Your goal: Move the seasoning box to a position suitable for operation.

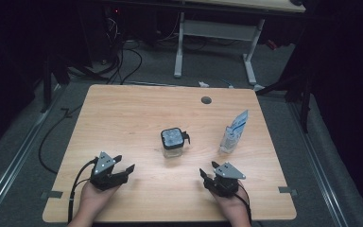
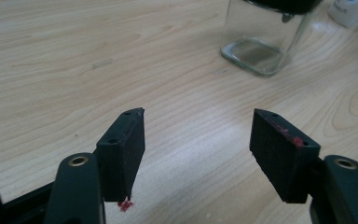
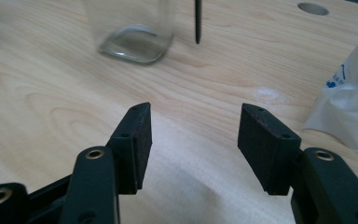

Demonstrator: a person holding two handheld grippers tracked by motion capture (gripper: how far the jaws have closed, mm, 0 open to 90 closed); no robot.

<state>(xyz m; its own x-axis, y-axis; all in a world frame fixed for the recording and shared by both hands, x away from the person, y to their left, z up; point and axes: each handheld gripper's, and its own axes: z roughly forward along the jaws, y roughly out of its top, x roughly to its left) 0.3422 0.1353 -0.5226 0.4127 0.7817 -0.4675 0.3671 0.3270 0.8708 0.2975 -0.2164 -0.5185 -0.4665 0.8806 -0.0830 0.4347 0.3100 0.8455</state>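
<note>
High view first, going from the left of the frame: the left gripper (image 1: 125, 163) sits in the lower left, held in a hand (image 1: 93, 198) that the bottom edge cuts off at the wrist. Its jaws stand apart with nothing between them, and its cable trails down off the near edge of the table (image 1: 123, 113). At frame centre stands a square glass jar (image 1: 174, 143) with a dark lid and a small black clasp sticking out to its right; from above the lid hides the inside. Right of it stands a clear plastic pouch (image 1: 232, 133) with blue print, upright and apart from the jar; what it holds is hard to make out. The right gripper (image 1: 208, 169) is at lower right, jaws likewise spread and empty, well short of both things.

Left gripper view: the two black pads (image 2: 123, 151) frame bare wood, and the jar (image 2: 261, 42) shows at upper right with its top cut off by the frame edge. Through the glass its thick base looks empty.

Right gripper view: the jar (image 3: 137, 32) is blurred at upper left, cut off above, the clasp hanging beside it. The pouch (image 3: 349, 102) is cropped at the right edge, its print too blurred to read.
</note>
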